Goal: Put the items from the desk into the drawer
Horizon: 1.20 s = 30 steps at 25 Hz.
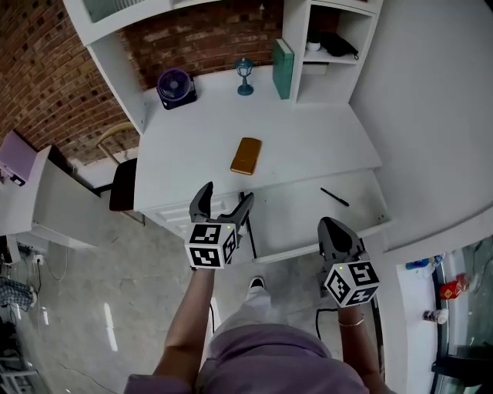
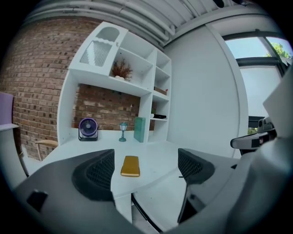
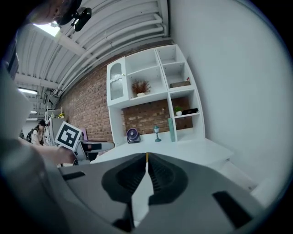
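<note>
Nearest us, left gripper (image 1: 225, 198) (image 2: 145, 169): we hold it low in front of the desk, at the left front corner of the open drawer. Its jaws are spread wide with nothing between them.
Right gripper (image 1: 333, 225) (image 3: 146, 160): we hold it beside the left one, before the drawer's right half. Its jaws are pressed together, and we see nothing gripped in them.
Drawer (image 1: 300, 219) (image 2: 160, 194): it is pulled out from under the desktop, its white bottom mostly bare.
Black pen (image 1: 334, 197): it lies slantwise inside the drawer, towards the right and back.
Desk (image 1: 316, 138): we see a white top, set against a brick wall (image 1: 46, 77) and a white shelf unit (image 1: 339, 15).
Mustard-yellow case (image 1: 246, 155) (image 2: 130, 166): it lies flat on the desktop, near the front edge, well apart from both grippers. In the left gripper view we see it beyond the gap between the jaws.
Purple fan (image 1: 176, 87) (image 2: 88, 128) (image 3: 132, 135): it stands upright at the back left of the desktop.
Small blue lantern (image 1: 245, 76) (image 2: 123, 131) (image 3: 157, 133): it stands upright at the back, between the fan and the book.
Teal book (image 1: 283, 68) (image 2: 139, 129) (image 3: 170, 130): it stands on end at the back, against the shelf unit's side.
</note>
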Motion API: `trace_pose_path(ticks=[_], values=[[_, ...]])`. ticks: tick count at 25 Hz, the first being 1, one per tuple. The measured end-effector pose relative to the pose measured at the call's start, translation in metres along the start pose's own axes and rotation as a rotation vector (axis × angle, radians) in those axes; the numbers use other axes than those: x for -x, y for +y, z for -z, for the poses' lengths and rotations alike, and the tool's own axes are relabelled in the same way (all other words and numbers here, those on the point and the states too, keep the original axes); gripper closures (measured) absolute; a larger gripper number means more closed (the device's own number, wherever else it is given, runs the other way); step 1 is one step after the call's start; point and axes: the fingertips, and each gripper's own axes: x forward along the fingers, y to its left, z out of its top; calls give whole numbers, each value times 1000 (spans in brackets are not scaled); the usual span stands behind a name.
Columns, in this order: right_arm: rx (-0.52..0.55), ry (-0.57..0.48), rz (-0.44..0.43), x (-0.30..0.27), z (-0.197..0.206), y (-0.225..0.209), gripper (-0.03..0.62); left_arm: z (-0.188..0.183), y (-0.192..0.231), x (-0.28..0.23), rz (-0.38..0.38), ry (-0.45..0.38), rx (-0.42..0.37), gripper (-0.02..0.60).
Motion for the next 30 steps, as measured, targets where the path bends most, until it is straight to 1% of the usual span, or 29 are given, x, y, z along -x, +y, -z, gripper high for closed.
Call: trace_pose_path(ticks=[5, 9, 16, 24, 30], values=[[-4, -19, 34, -28, -16, -7, 588, -8, 21, -32, 22, 9, -2, 169], [-5, -24, 48, -46, -24, -12, 588, -8, 27, -56, 46, 39, -19, 169], [-12, -6, 48, -74, -25, -23, 588, 8, 30, -100, 75, 108, -36, 169], [-31, 0, 19, -111, -28, -45, 588, 23, 39, -150, 54, 174, -57, 169], [-50, 38, -1, -140, -22, -66, 588, 38, 50, -186, 37, 246, -61, 170]])
